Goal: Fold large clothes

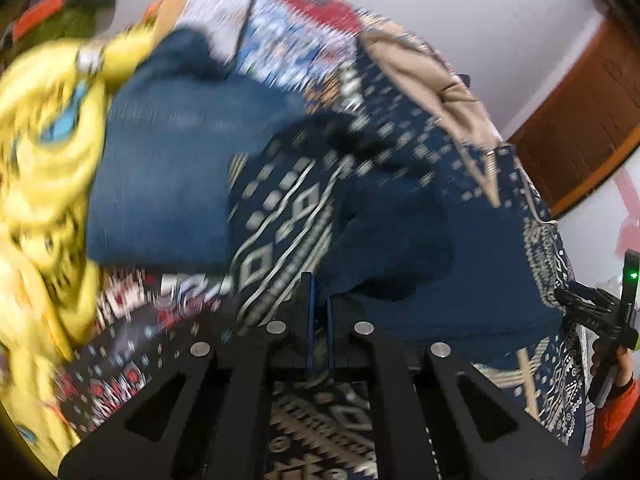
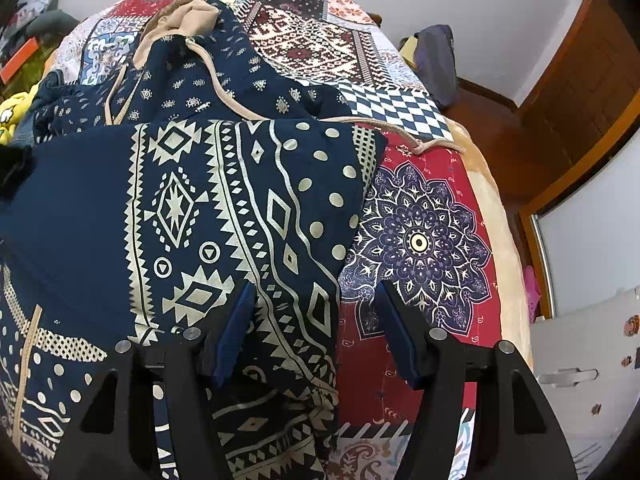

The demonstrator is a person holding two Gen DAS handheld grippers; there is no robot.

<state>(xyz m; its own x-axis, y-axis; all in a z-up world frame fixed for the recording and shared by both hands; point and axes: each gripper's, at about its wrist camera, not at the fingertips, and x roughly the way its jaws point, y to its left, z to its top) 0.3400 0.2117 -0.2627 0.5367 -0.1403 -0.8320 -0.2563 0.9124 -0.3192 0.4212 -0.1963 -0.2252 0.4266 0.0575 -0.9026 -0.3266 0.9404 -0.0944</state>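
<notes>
A navy hoodie with cream geometric print lies on a bed, its tan-lined hood at the far end. A folded part lies over the body. My right gripper is open above the folded garment's right edge, jaws wide apart, empty. My left gripper is shut on the navy hoodie fabric, which bunches over and ahead of the fingers. The left wrist view is blurred. The right gripper shows at that view's right edge.
The bed has a patchwork quilt in red, white and blue. A yellow plush toy and folded blue jeans lie at the left. A wooden door and white wall stand at the right.
</notes>
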